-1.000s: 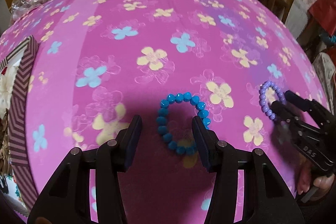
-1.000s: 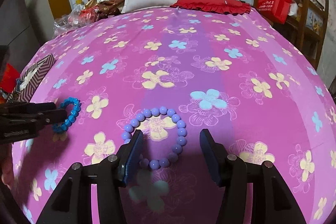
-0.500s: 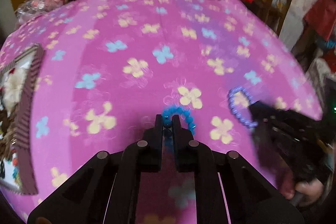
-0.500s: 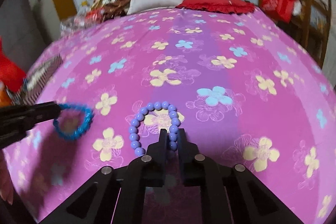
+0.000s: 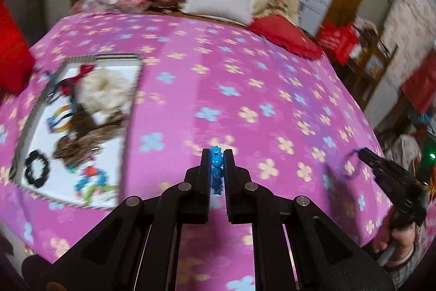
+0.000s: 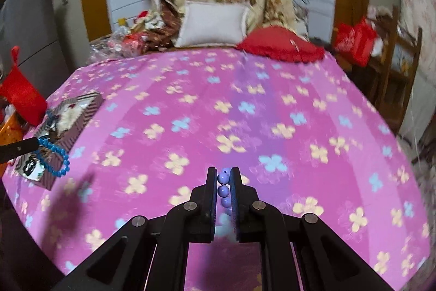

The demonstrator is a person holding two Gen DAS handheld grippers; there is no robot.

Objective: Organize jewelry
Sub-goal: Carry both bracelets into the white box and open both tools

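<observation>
Left wrist: left gripper clamps blue bracelet; right gripper pinches purple bracelet. Carry step; next probably drop both into jewelry box.

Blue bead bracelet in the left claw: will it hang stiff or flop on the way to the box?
Probably floppy: in the right wrist view the blue bracelet droops as a loose loop from the left claw. Its round, glossy beads look apt to slip or roll. Likely light, since a narrow pinch carries it.
</observation>
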